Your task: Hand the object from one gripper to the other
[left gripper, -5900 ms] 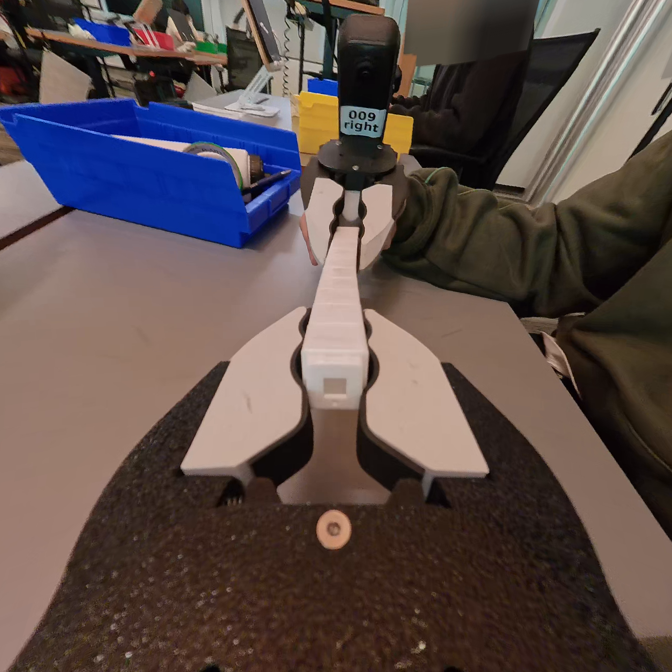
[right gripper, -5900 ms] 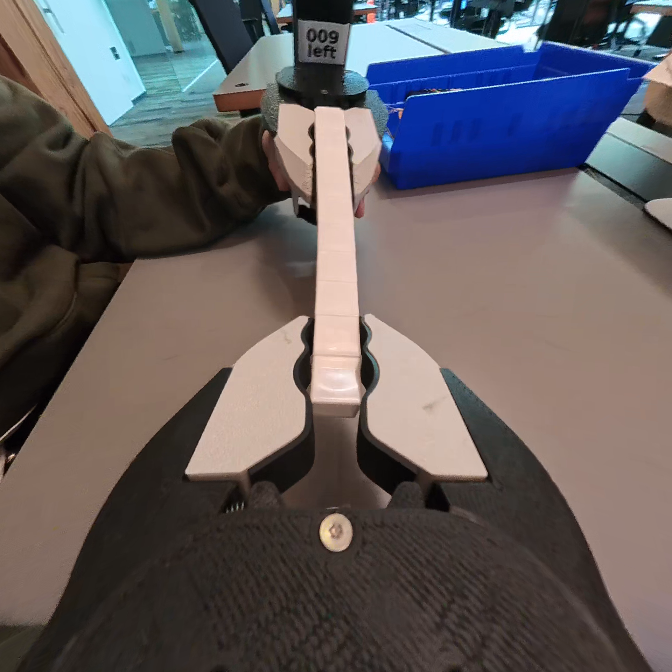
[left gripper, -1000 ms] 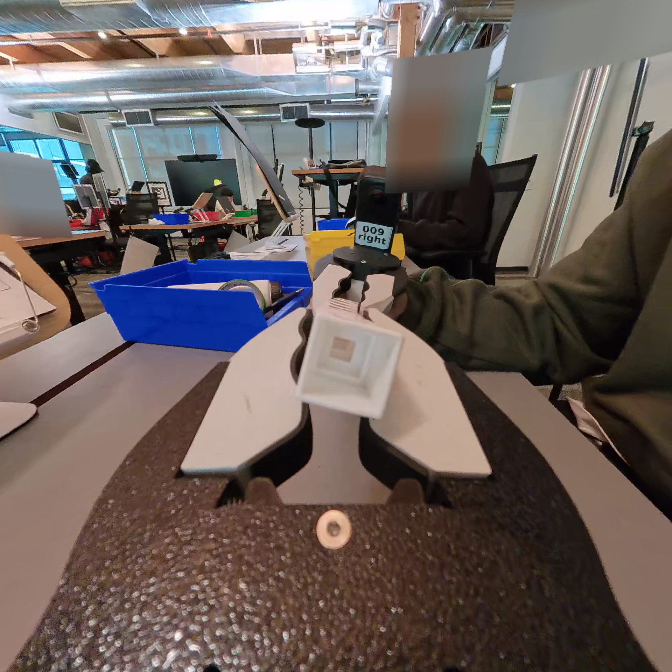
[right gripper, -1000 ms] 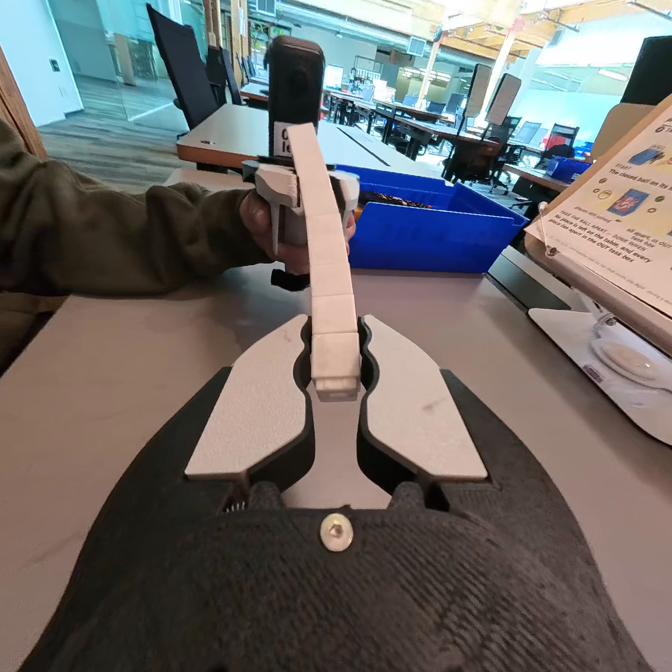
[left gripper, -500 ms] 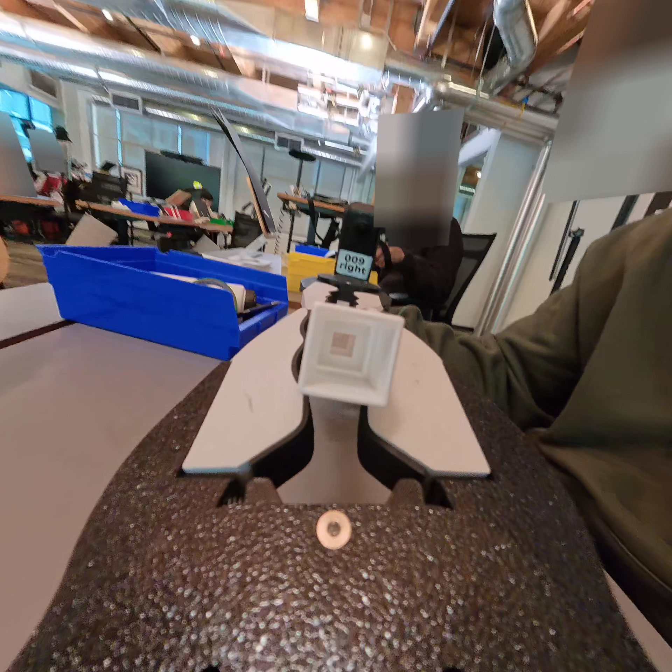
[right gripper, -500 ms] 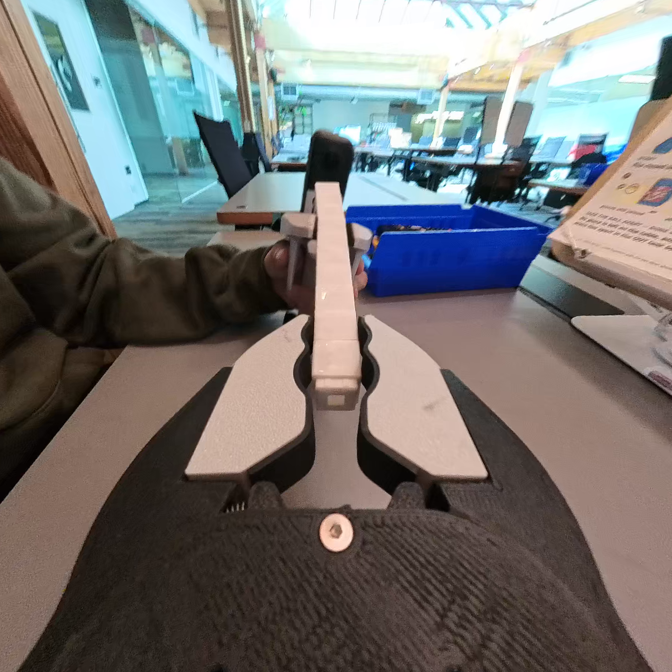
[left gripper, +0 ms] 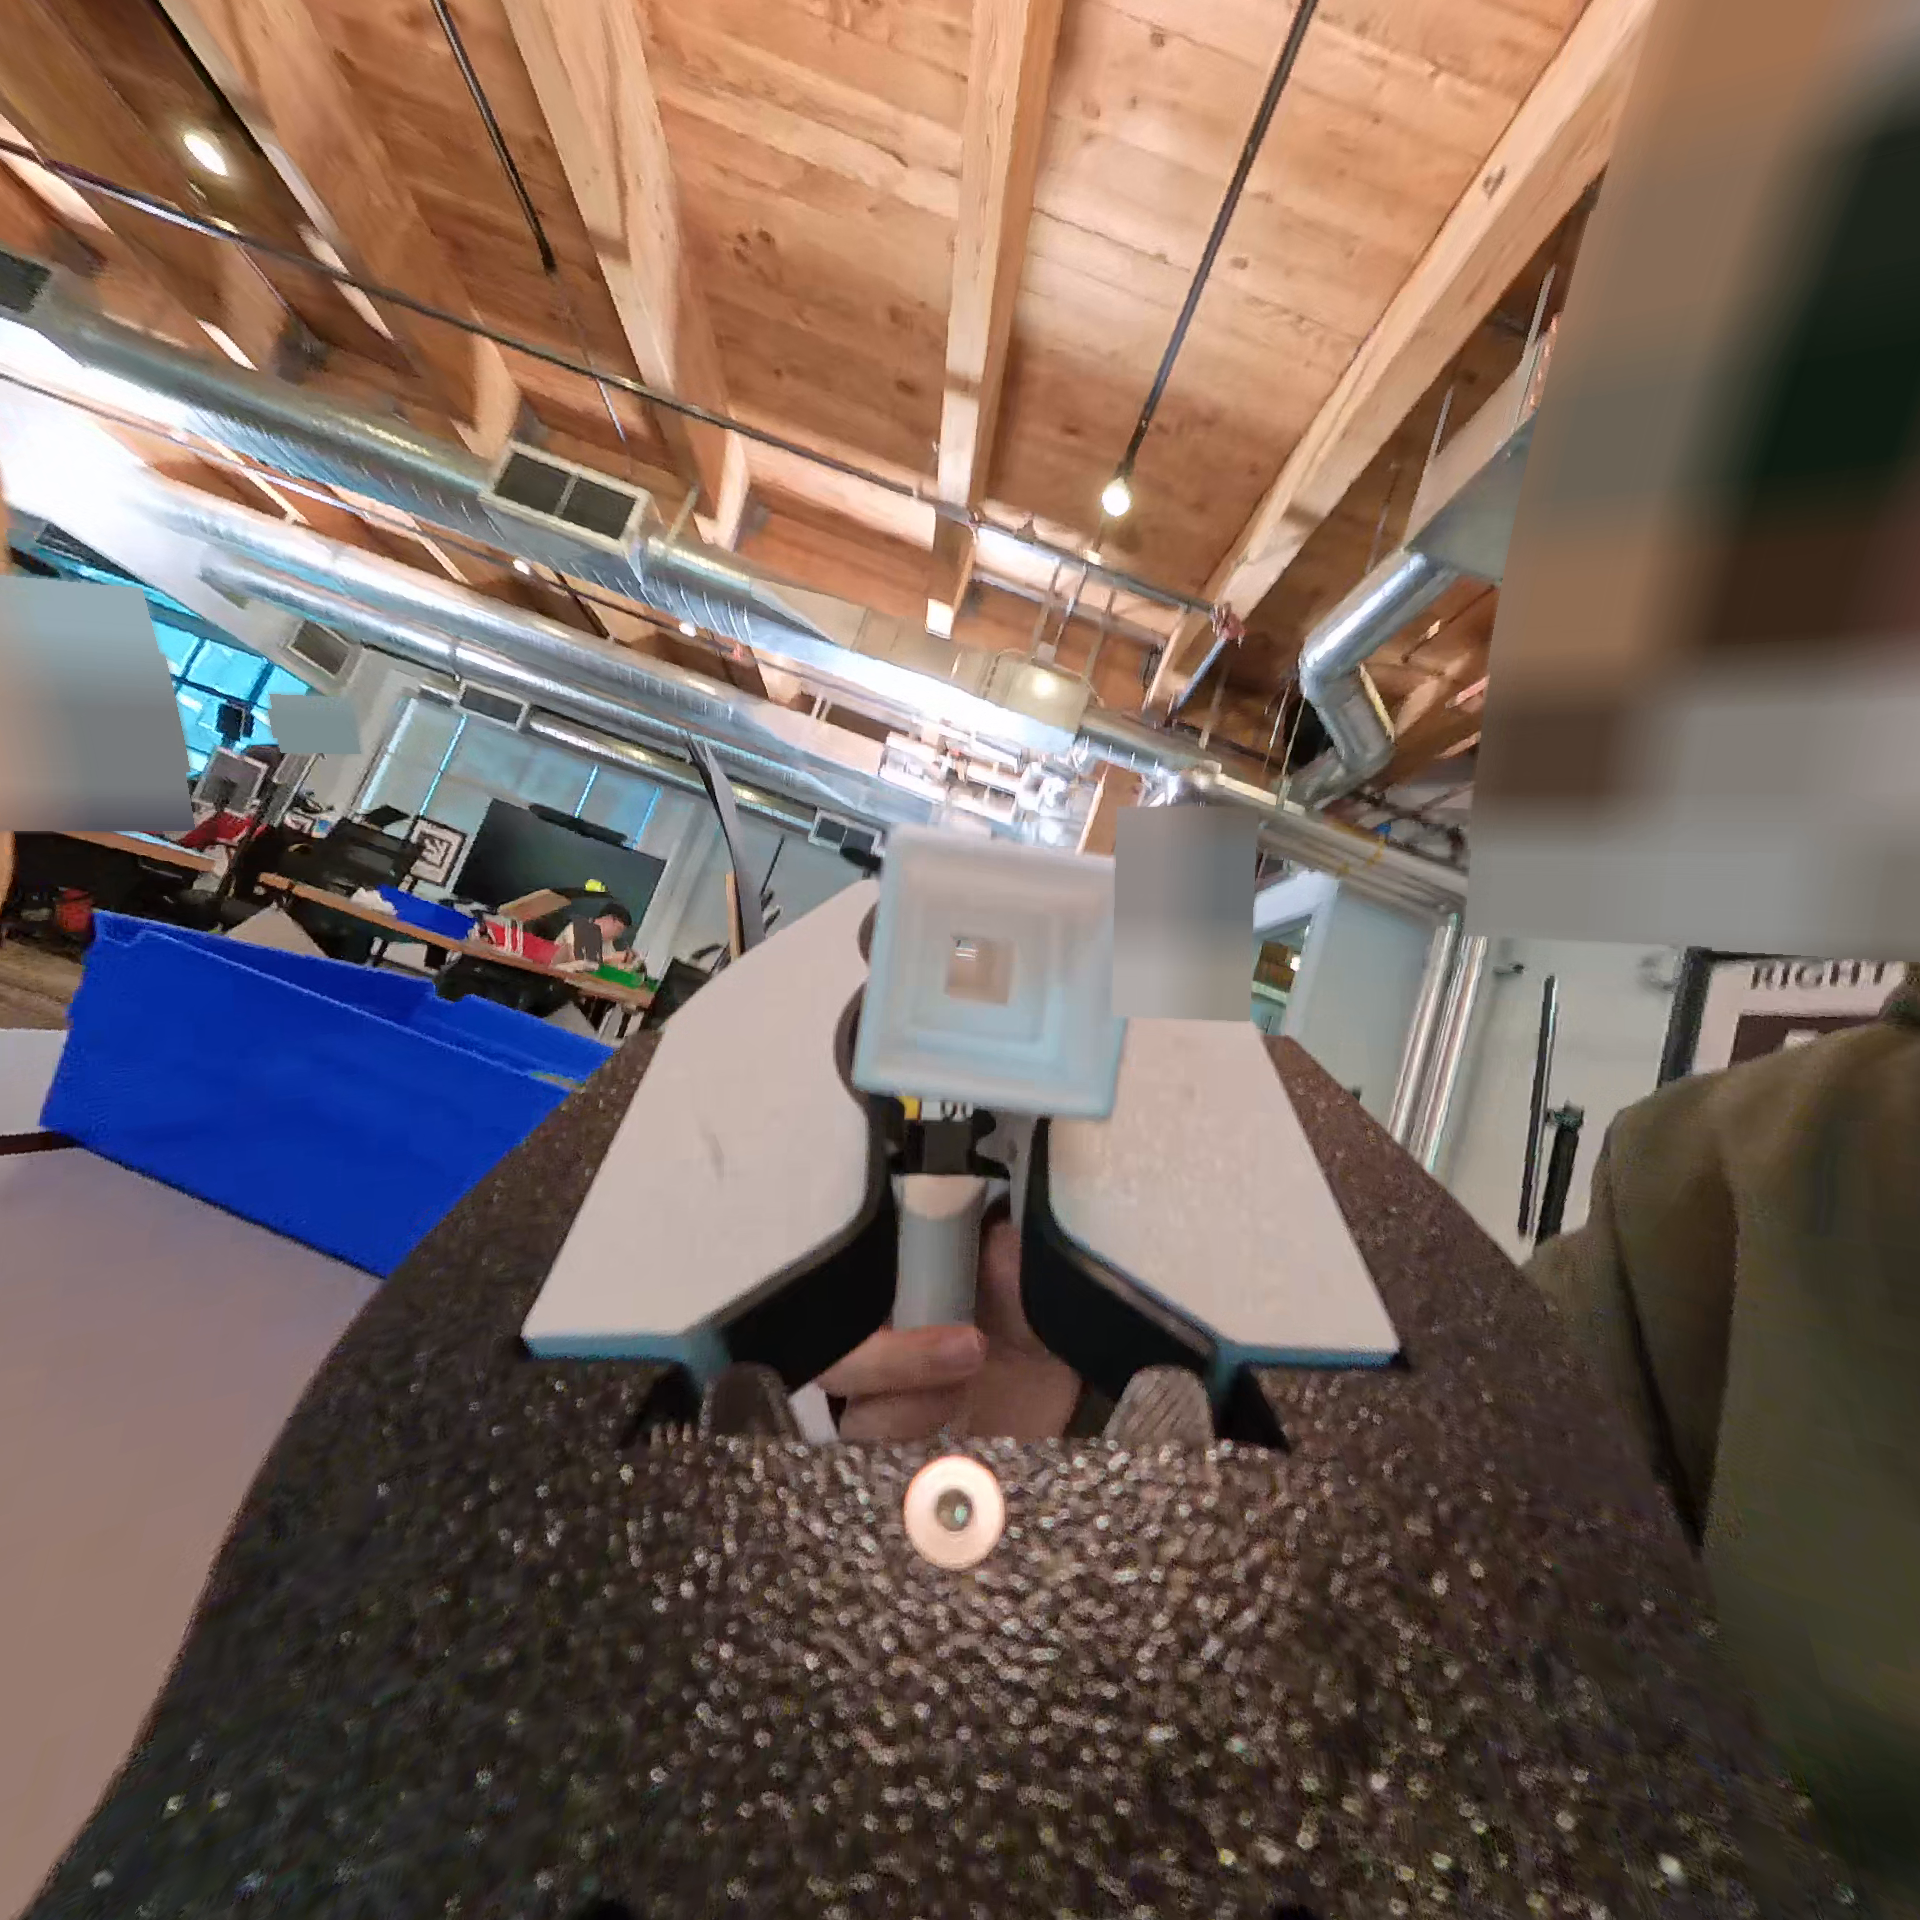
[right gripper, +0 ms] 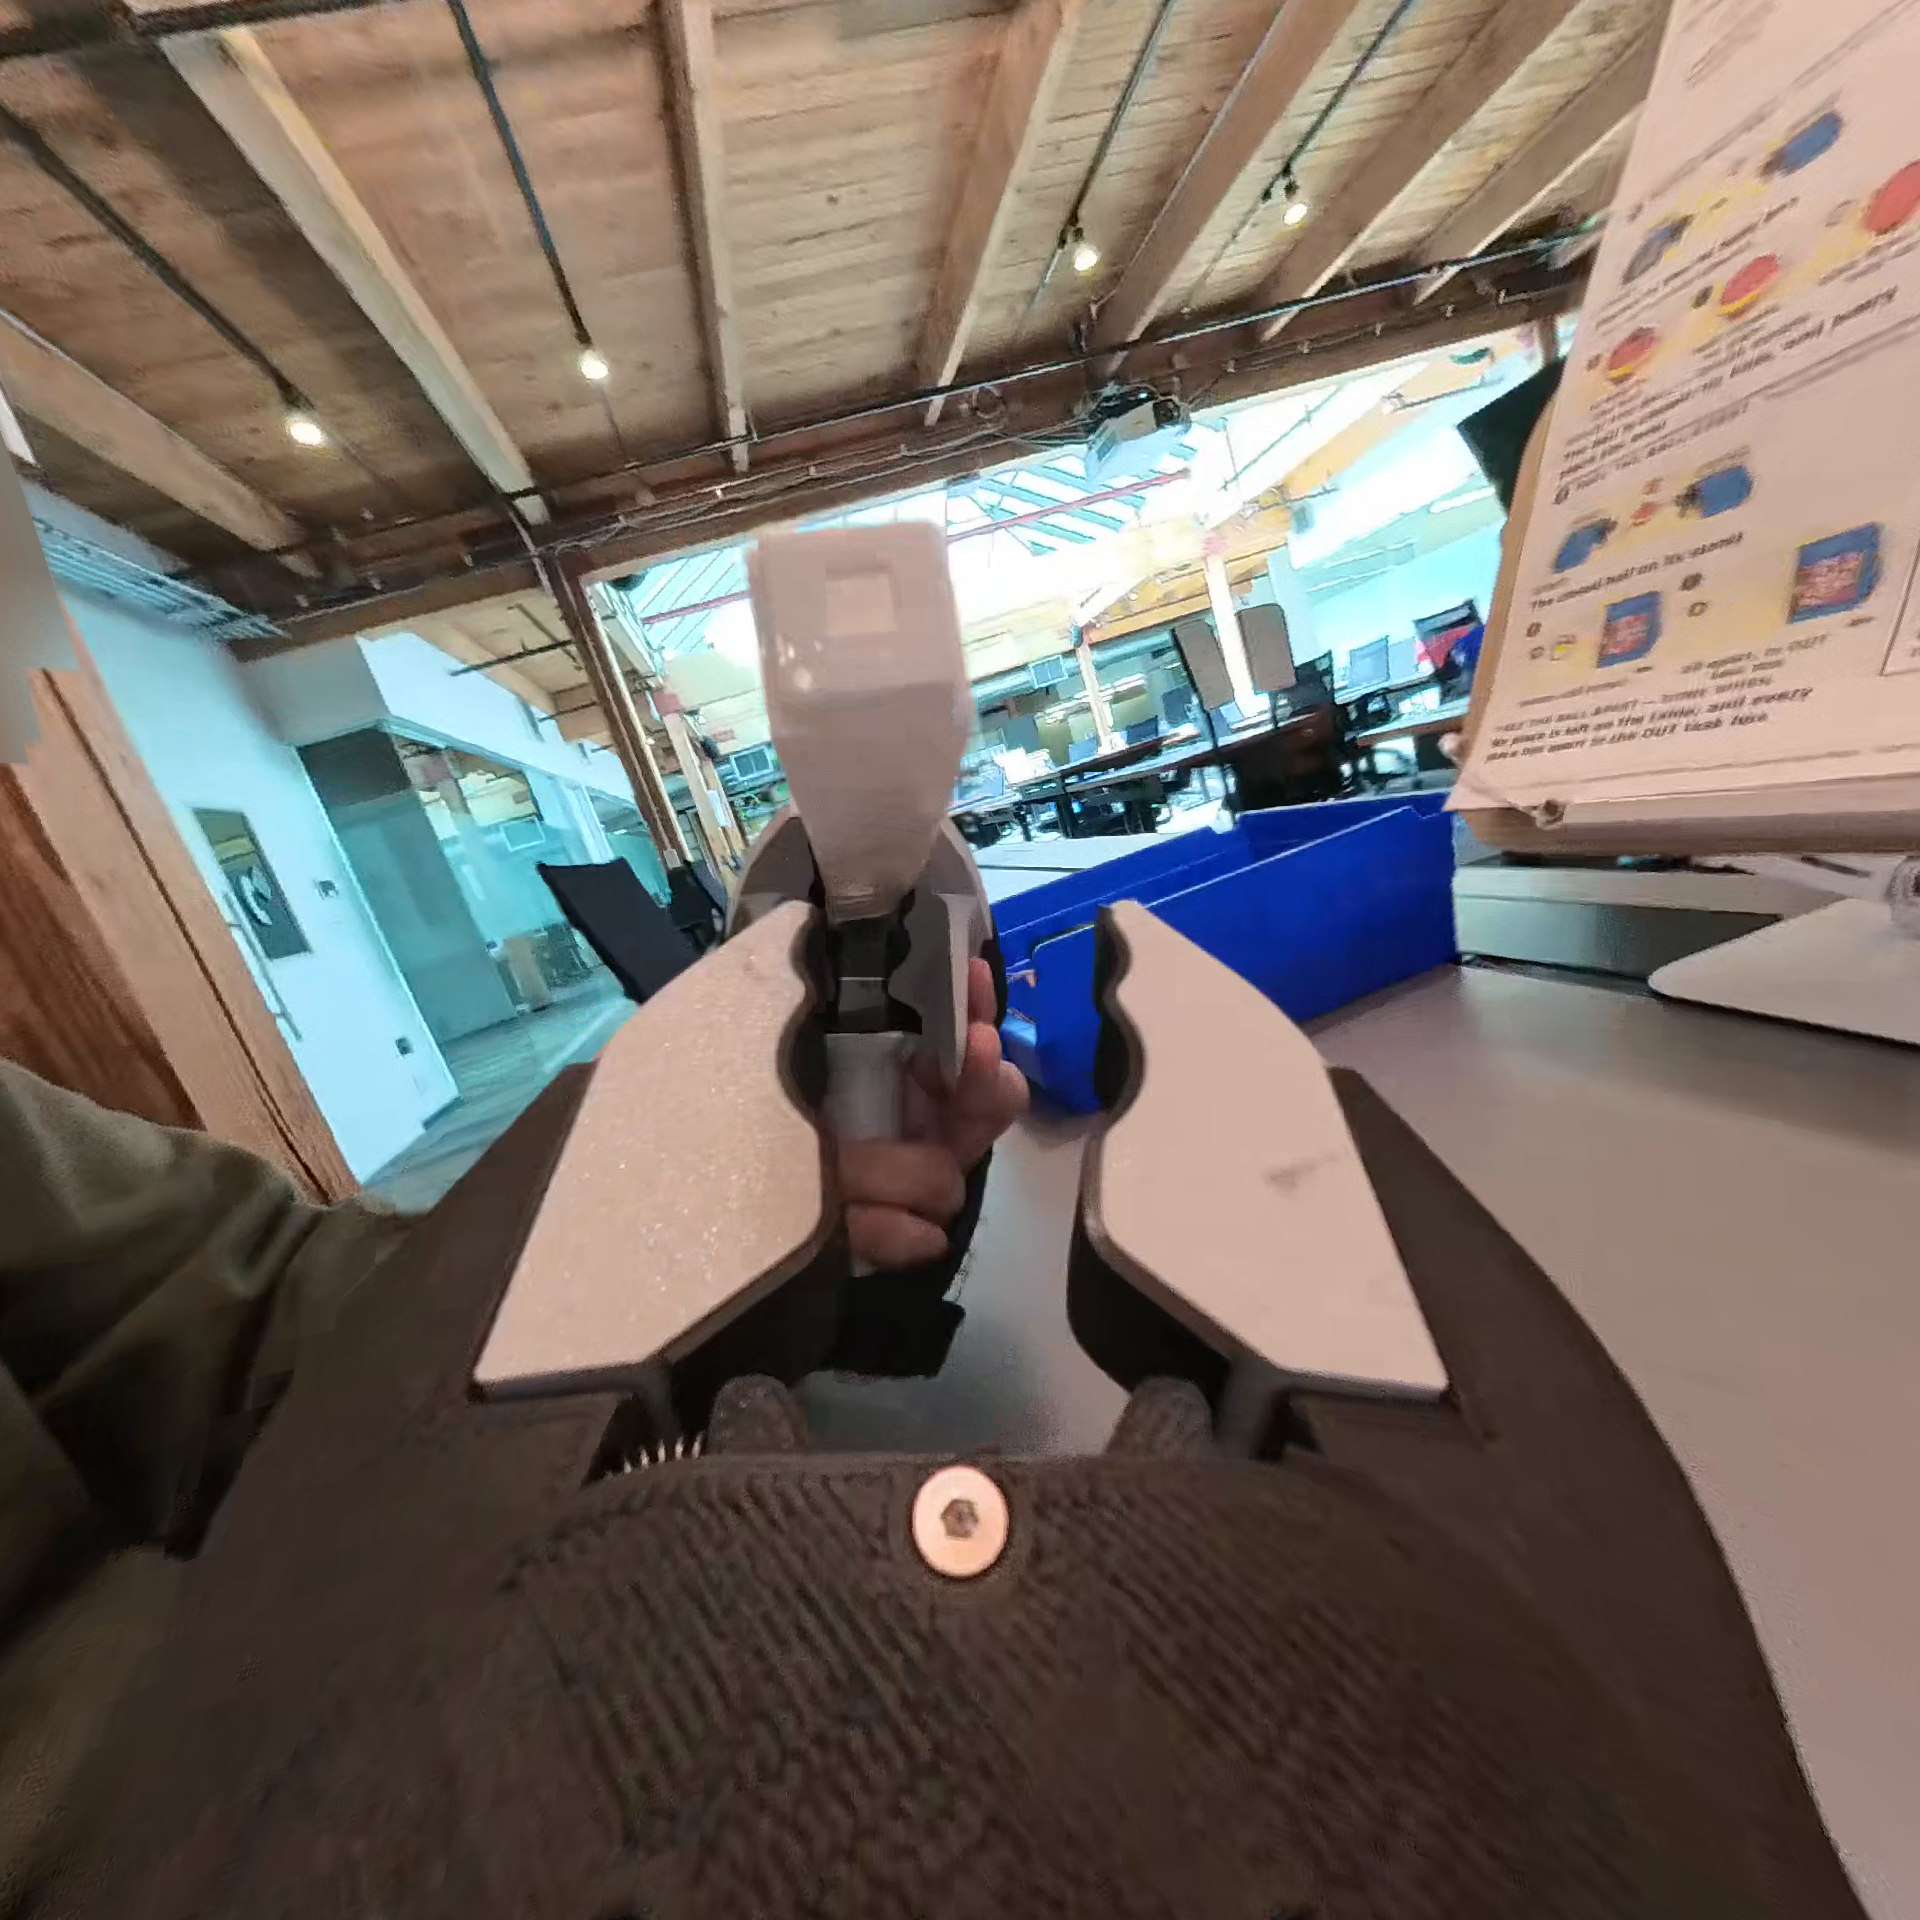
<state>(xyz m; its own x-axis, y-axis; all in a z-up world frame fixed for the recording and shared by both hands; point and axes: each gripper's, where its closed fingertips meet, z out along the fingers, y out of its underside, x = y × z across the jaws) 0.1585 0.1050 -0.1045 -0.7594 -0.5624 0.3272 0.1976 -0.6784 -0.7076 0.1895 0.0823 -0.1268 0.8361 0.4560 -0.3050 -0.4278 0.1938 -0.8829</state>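
White segmented plastic bar [left gripper: 985, 985], frame centre: clamped between the left gripper [left gripper: 956, 1039] jaws. Right gripper [right gripper: 951, 997] jaws spread wide, empty. Bar likely light, rigid, smooth; best taken across its flat sides, near the free end.

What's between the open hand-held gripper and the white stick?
The right wrist view shows only air between the right hand-held gripper and the white stick, held by the left hand-held gripper.
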